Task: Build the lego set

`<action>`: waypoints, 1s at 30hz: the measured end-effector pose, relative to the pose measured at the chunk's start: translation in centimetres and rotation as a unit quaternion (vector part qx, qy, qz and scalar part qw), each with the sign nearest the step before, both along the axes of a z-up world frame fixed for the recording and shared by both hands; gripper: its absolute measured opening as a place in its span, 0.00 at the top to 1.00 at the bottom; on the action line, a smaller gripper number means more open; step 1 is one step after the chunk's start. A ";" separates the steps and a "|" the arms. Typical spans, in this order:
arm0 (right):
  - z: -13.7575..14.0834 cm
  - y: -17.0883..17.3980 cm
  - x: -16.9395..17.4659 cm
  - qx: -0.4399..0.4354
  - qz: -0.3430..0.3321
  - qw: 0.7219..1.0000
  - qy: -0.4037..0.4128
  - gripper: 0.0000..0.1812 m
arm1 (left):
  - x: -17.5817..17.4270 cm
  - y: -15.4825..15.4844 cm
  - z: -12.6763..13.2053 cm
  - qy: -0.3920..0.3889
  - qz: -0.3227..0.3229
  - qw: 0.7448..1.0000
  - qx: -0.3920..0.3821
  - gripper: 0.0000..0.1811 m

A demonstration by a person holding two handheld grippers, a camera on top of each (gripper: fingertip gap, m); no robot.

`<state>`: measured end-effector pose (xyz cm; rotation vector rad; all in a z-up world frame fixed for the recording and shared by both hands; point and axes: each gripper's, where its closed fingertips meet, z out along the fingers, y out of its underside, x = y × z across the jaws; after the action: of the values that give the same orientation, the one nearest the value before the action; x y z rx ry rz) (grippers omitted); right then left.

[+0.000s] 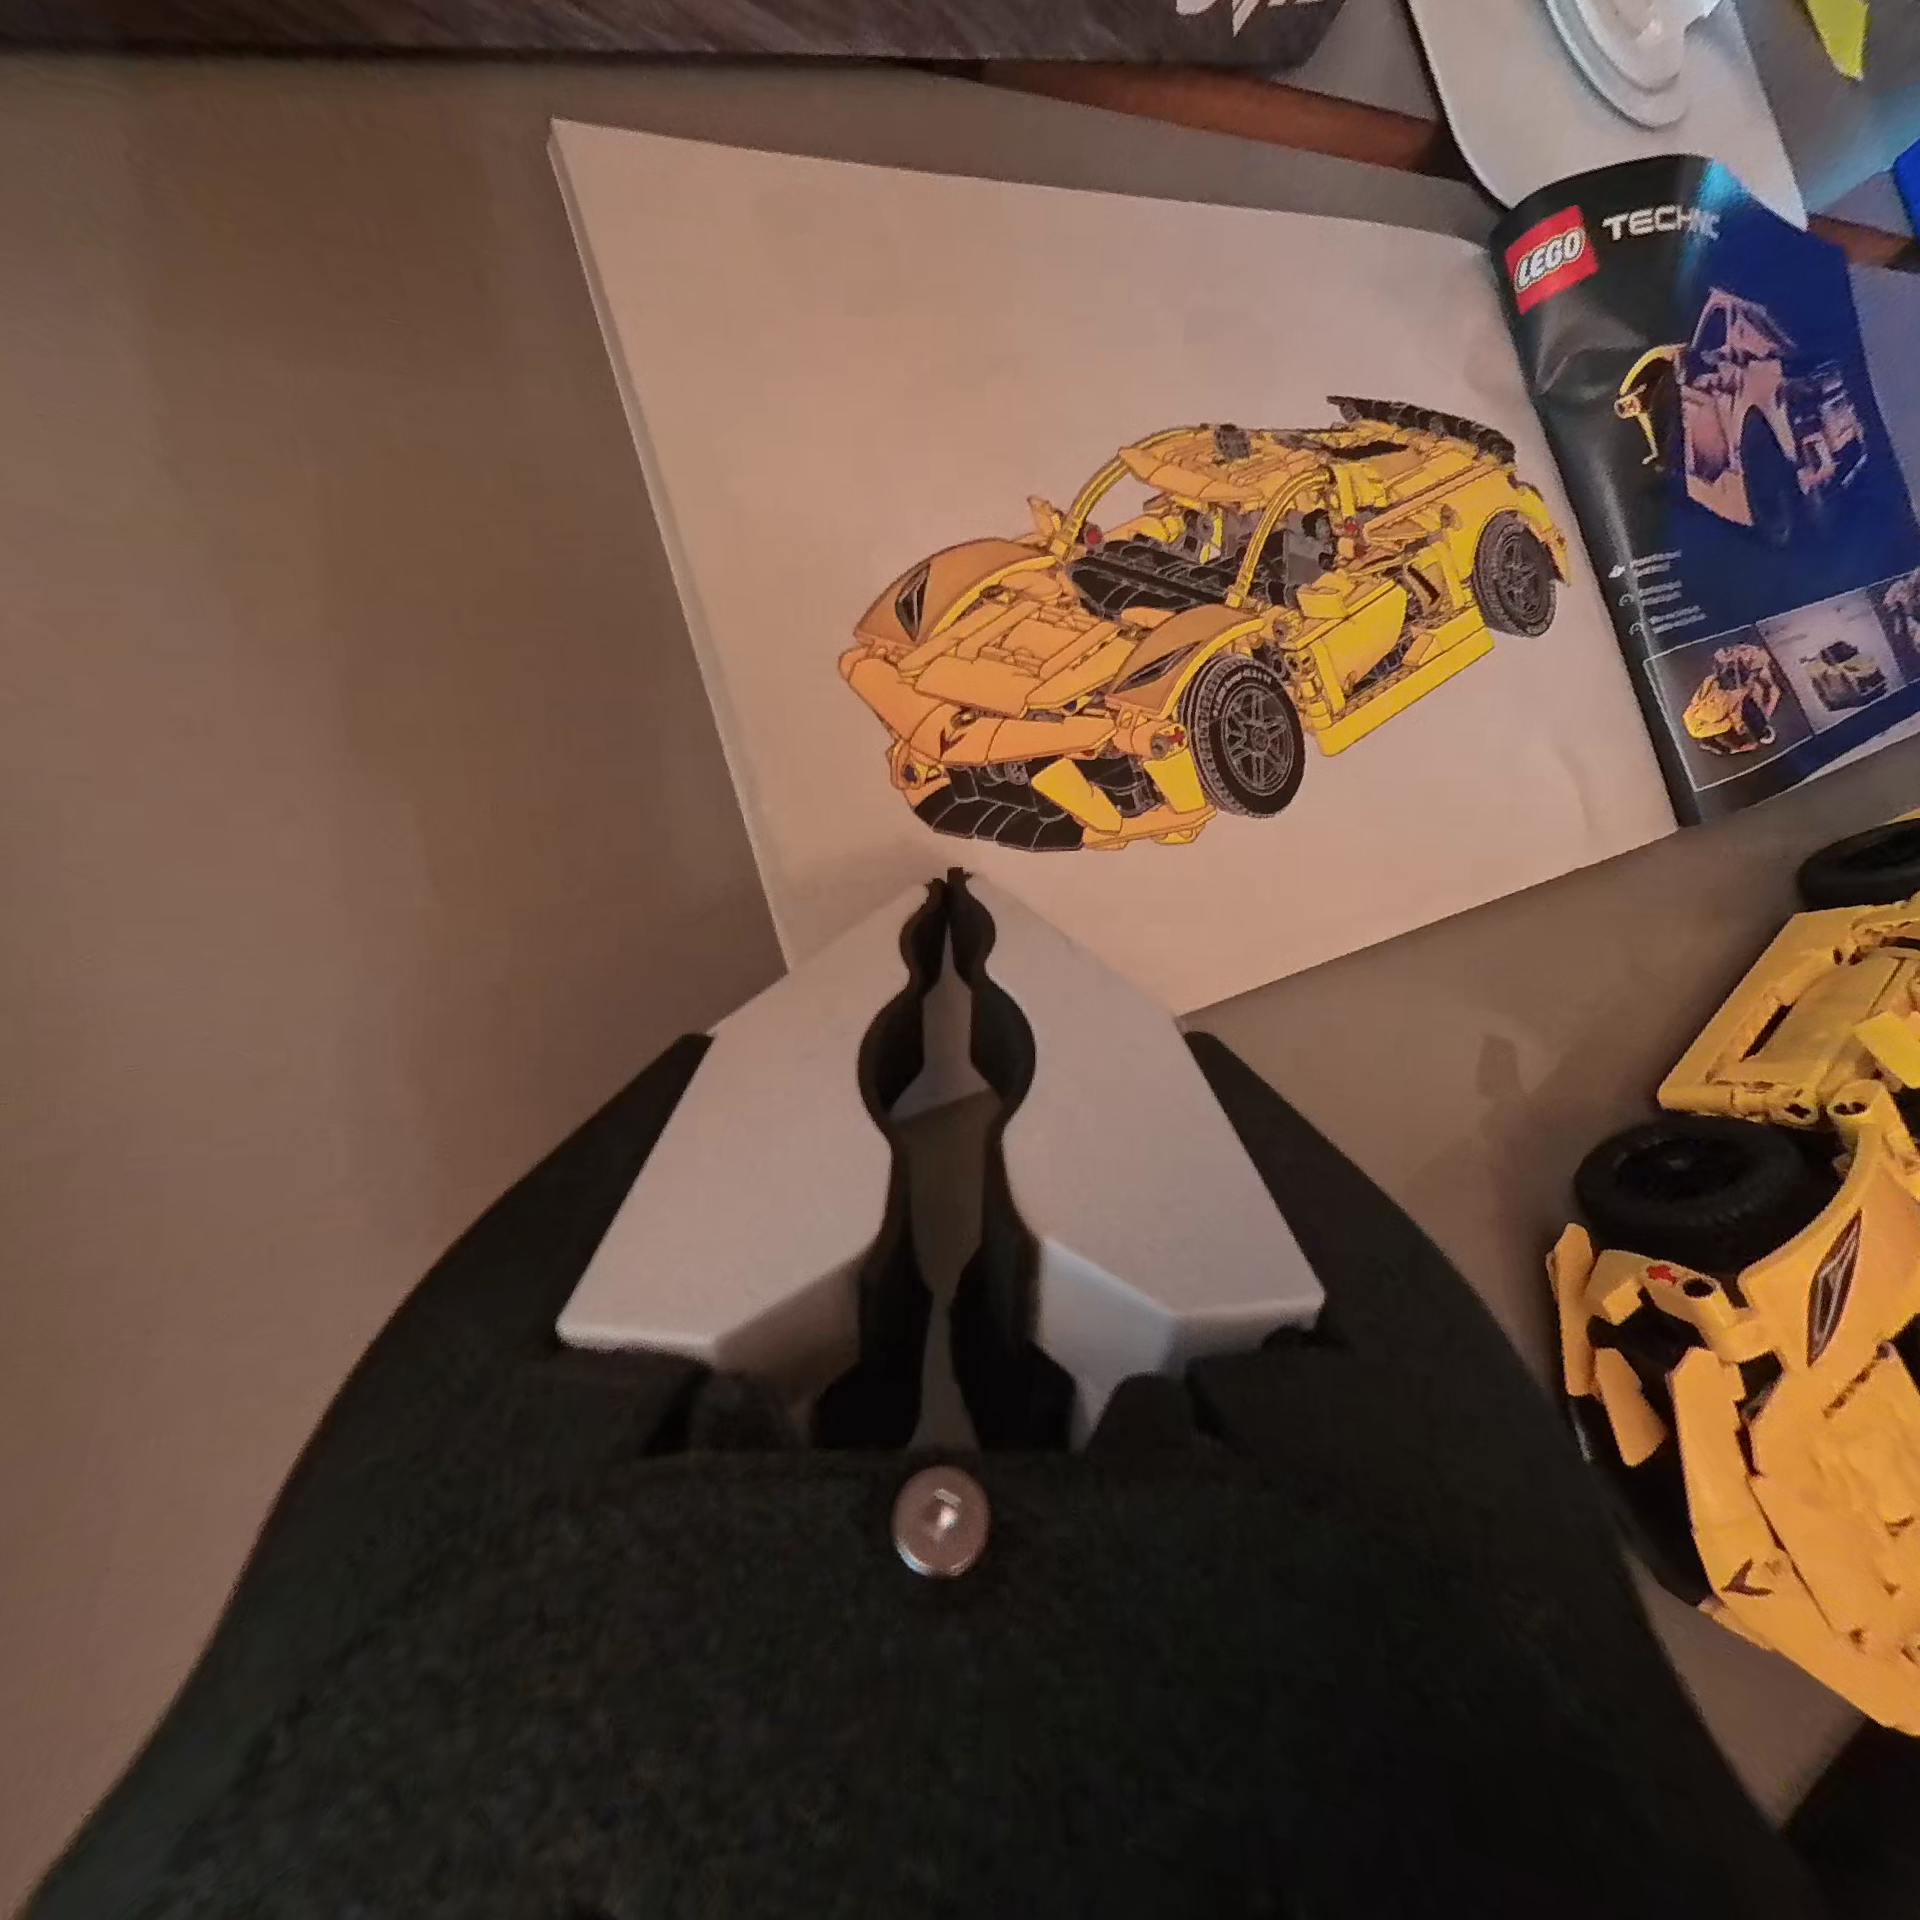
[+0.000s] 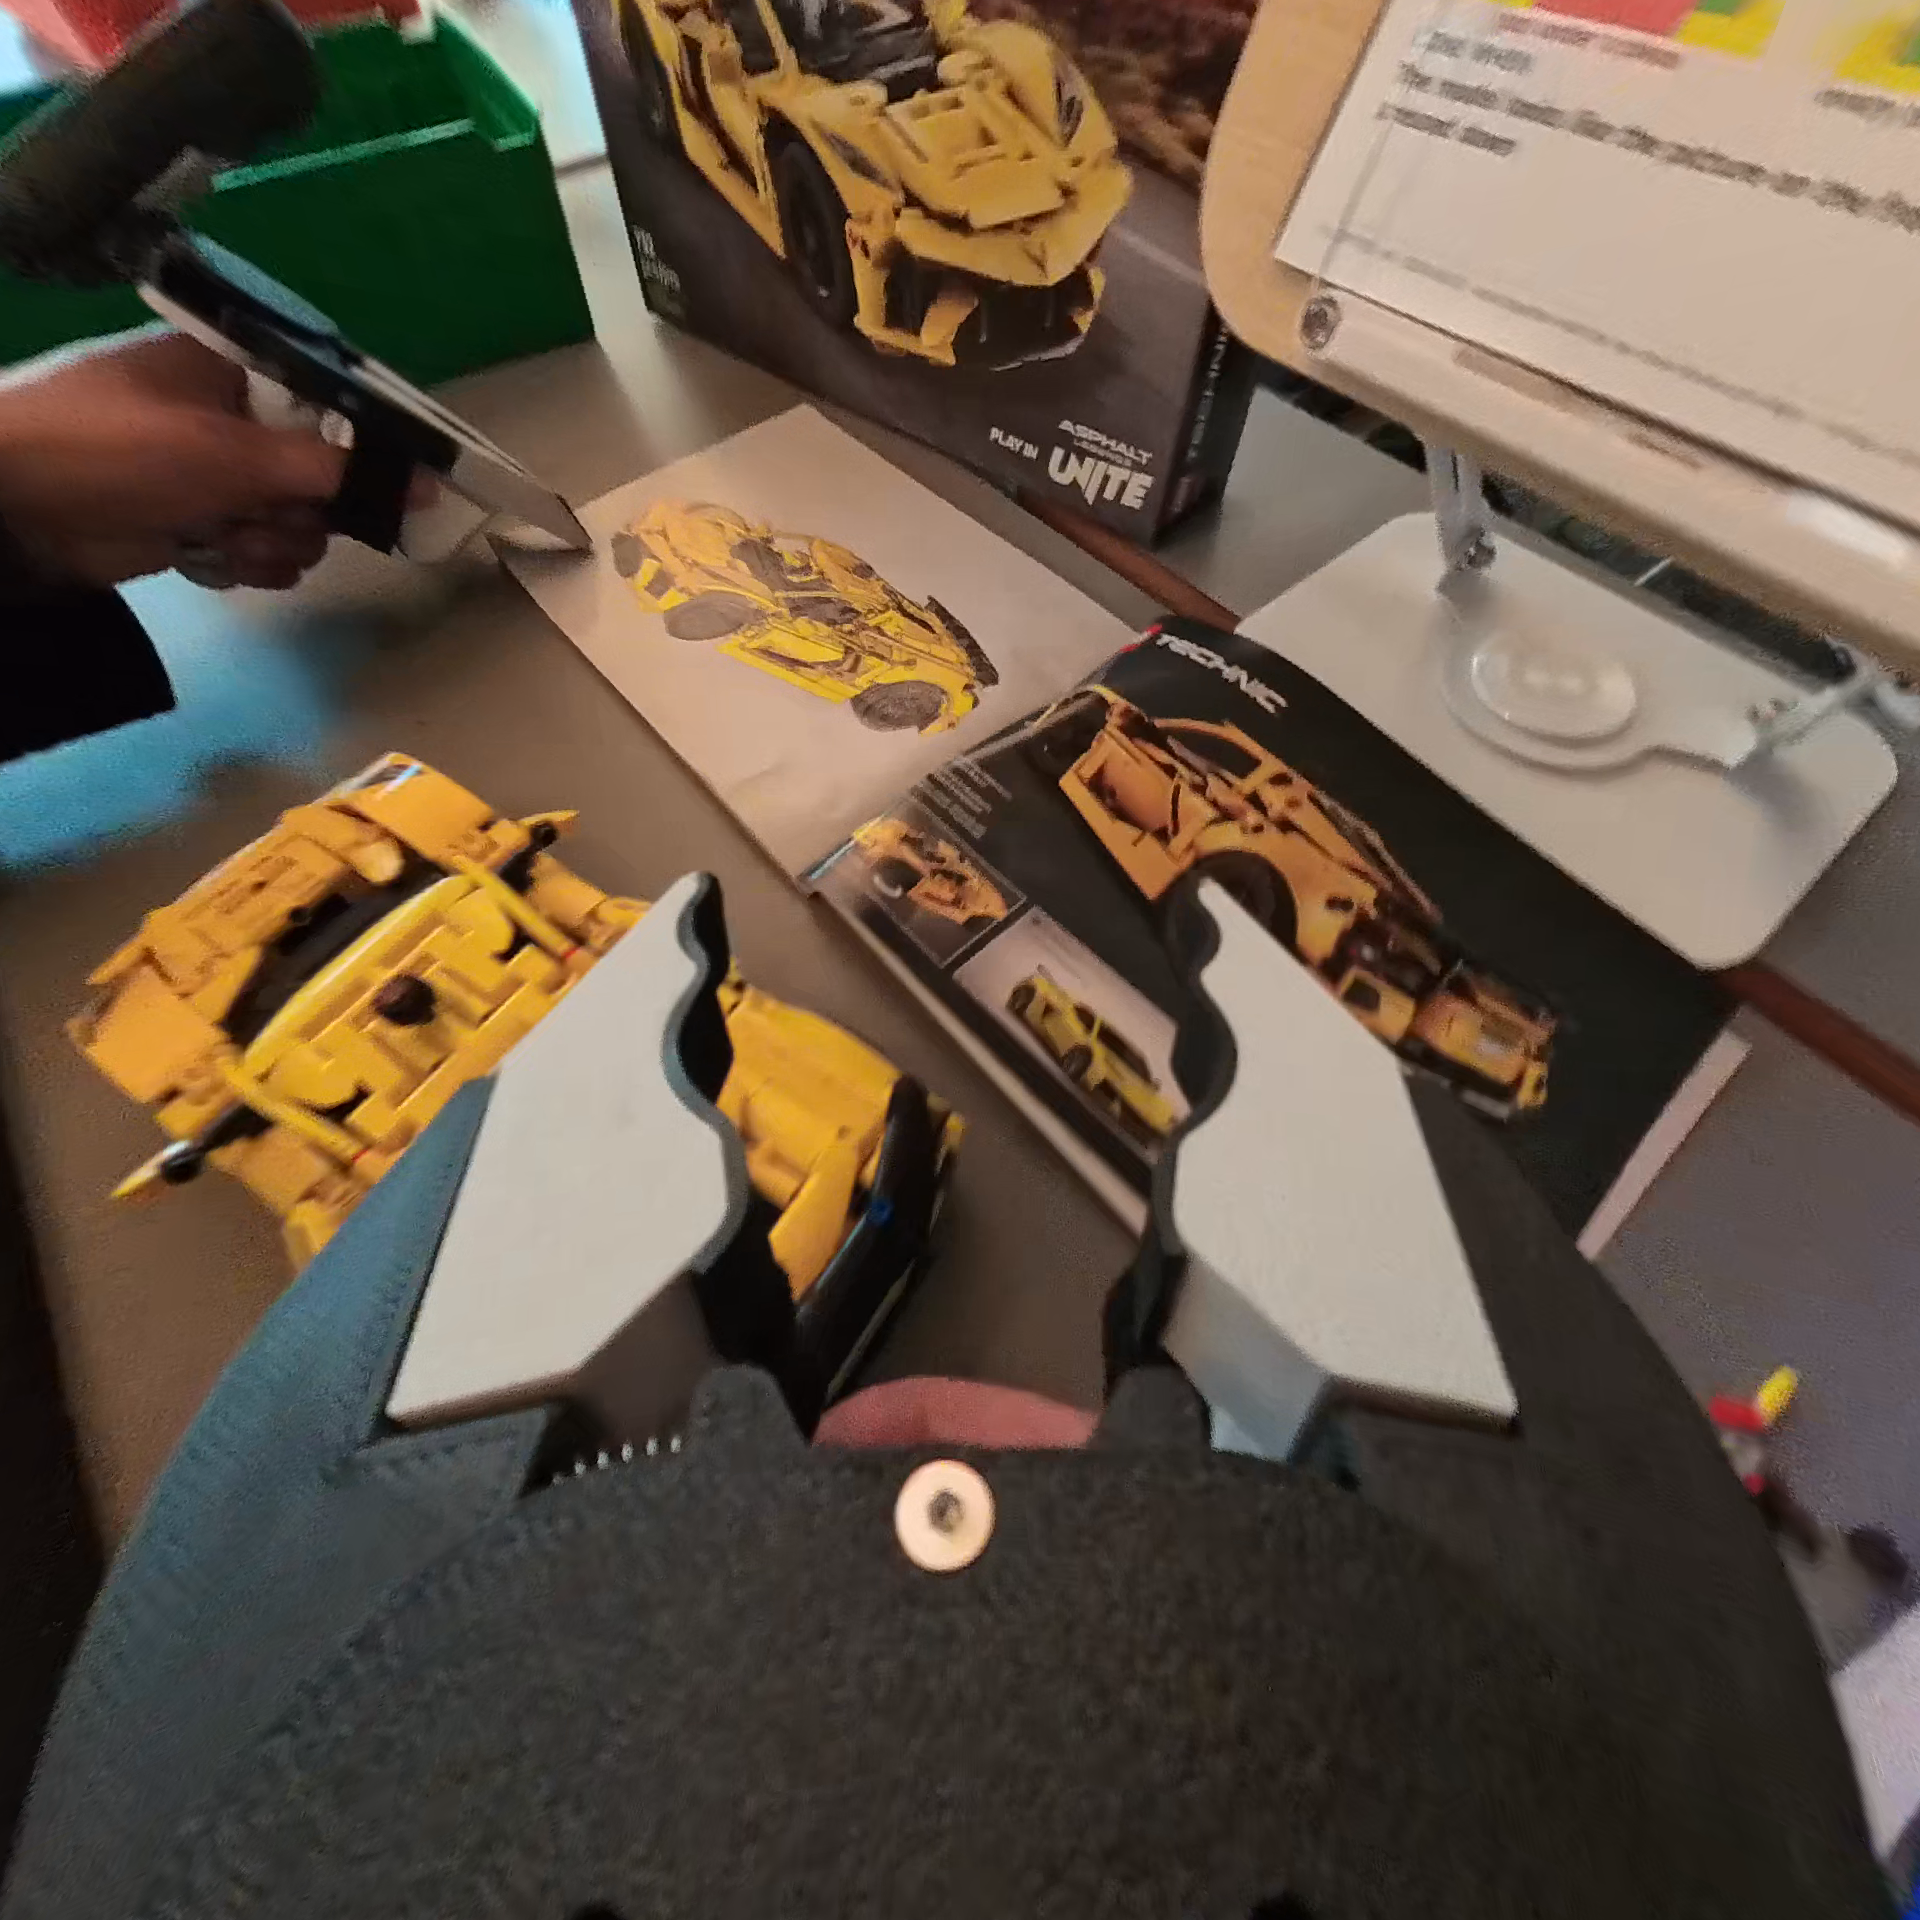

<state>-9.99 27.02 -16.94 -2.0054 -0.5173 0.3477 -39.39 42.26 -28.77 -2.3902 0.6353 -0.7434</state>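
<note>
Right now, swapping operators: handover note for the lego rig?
Left gripper: shut, tips at the near corner of the booklet's white page; whether it pinches the page cannot be told.
Right gripper: open, empty, above the car's end and the booklet's dark page.
Car: yellow, on the table beside the open booklet, looks largely assembled with wheels on.
Box stands behind the booklet; green bin at far left; a few loose pieces at right.
Done: main body.
Left: check against the booklet's finished-car picture; add any remaining loose pieces.
</note>
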 end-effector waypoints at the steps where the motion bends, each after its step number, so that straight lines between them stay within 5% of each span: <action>1: 0.0 -1.1 0.4 0.006 -0.012 1.000 0.020 0.53 | 0.0 0.0 0.0 0.005 -0.004 1.000 -0.001 1.00; 6: 0.1 -5.0 2.5 0.056 -0.057 0.992 0.102 0.65 | 0.1 -1.0 3.2 0.016 -0.033 0.998 0.048 0.93; 12: -1.4 -5.3 3.6 0.077 -0.090 0.985 0.129 0.68 | 2.6 -7.5 13.0 -0.183 -0.019 0.944 0.276 0.84; 15: -1.5 -5.8 3.4 0.130 -0.090 0.981 0.110 0.72 | 2.5 -10.1 12.9 -0.199 -0.006 0.917 0.346 0.81; 20: -0.6 -6.8 3.4 0.145 -0.102 0.981 0.082 0.74 | 4.1 -12.4 11.5 -0.196 -0.075 0.925 0.318 0.78; 24: -1.5 -6.9 3.0 0.103 -0.088 0.986 0.102 0.75 | 4.8 -12.9 11.1 -0.103 -0.103 0.905 0.399 0.78; 30: -2.6 -6.2 3.9 0.083 -0.101 0.985 0.108 0.78 | 4.4 -13.1 12.2 -0.176 -0.086 0.916 0.350 0.78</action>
<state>-6.09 20.79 -19.52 -1.8133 -0.1967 0.3791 -35.00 29.14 -16.59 -1.5171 0.7974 -0.8190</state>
